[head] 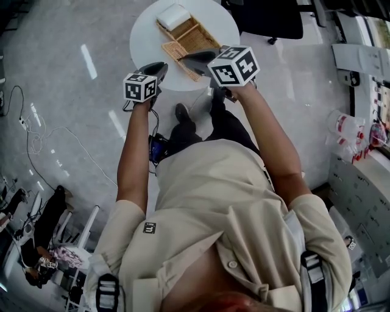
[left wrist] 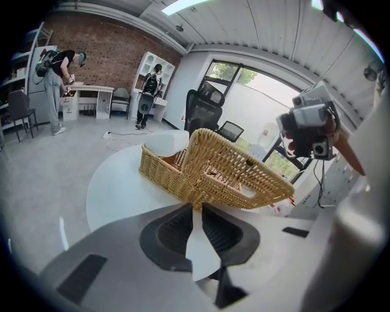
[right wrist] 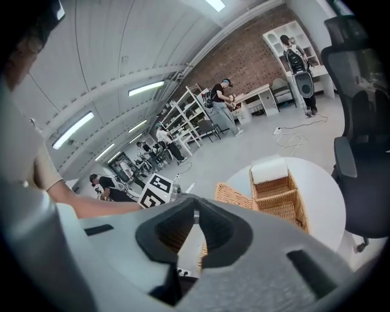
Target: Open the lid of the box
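At the top centre of the head view a round white table (head: 146, 38) carries the wicker box (head: 196, 29). A white item (head: 174, 15) fills the box's far compartment. The lid (left wrist: 231, 172) is swung off the box and tilts up over the near table edge, its handle hole facing the left gripper view.

The right gripper (head: 190, 59) lies across the lid in the head view and hides much of it. In its own view the jaws are pressed together, with wicker showing on both sides of the seam. They seem to pinch the lid's edge, though the contact itself is hard to make out.

The left gripper (left wrist: 194, 207) has its jaws closed tip to tip with nothing between them. It sits just beside the lid's near corner, at the table's lower left rim.

A black office chair (head: 268, 18) stands behind the table at the upper right. Loose cables (head: 36, 137) trail over the grey floor on the left. Two people (left wrist: 58, 79) work at desks by the brick wall, in the upper left of the left gripper view.
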Action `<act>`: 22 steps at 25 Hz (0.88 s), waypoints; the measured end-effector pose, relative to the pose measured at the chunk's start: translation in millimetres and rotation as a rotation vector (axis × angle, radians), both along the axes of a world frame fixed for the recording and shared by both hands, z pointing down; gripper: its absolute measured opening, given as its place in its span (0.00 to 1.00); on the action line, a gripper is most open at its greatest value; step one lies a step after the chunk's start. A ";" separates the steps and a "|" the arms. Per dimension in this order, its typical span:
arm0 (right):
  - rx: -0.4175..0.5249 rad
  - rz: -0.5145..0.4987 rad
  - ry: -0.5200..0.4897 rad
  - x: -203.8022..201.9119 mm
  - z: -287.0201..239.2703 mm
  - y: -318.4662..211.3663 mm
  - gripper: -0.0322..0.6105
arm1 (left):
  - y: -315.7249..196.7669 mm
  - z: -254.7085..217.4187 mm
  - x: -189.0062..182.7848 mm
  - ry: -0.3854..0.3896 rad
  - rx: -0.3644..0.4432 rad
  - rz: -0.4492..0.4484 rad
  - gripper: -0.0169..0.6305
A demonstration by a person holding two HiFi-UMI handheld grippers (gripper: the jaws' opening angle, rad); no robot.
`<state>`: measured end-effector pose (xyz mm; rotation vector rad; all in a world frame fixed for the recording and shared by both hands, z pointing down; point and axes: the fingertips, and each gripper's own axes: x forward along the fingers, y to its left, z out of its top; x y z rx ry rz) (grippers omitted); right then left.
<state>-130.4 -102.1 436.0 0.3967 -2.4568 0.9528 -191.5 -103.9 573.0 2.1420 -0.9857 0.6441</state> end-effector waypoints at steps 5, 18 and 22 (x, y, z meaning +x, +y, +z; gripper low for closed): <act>0.015 0.028 0.028 14.7 -0.3 -2.2 0.08 | -5.3 -16.6 -0.1 -0.060 0.075 0.001 0.09; -0.087 0.016 0.248 38.4 103.3 33.4 0.08 | 2.0 -32.3 21.4 -0.044 0.078 0.094 0.09; -0.115 0.022 0.269 42.5 121.8 42.9 0.08 | 2.8 -36.2 22.0 -0.044 0.086 0.100 0.09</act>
